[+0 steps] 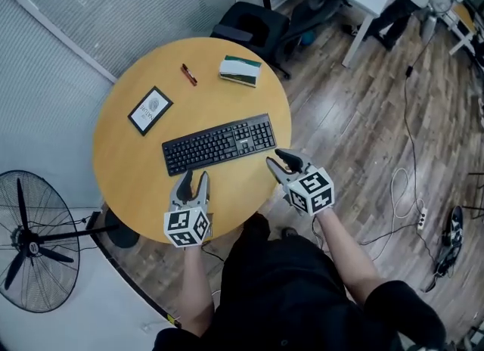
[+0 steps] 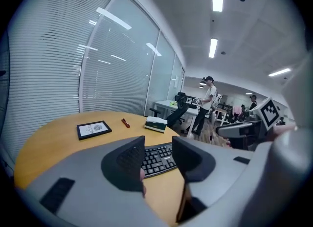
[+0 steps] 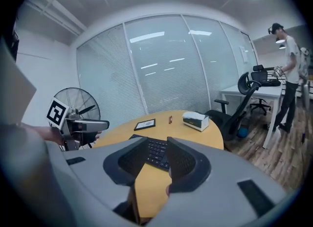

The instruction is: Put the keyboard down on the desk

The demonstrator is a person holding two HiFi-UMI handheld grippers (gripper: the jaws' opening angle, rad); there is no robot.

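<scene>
The black keyboard lies flat on the round wooden table, slanted up to the right. My left gripper hovers just off its near left corner, jaws apart with nothing between them. My right gripper sits by the keyboard's right end near the table edge, jaws likewise apart and empty. In the left gripper view the keyboard shows through the gap of the left gripper. The right gripper view shows the keyboard beyond the right gripper.
A framed card, a red pen and a green-and-white box lie on the table's far half. A floor fan stands at left, an office chair behind the table. Cables and a power strip lie on the floor.
</scene>
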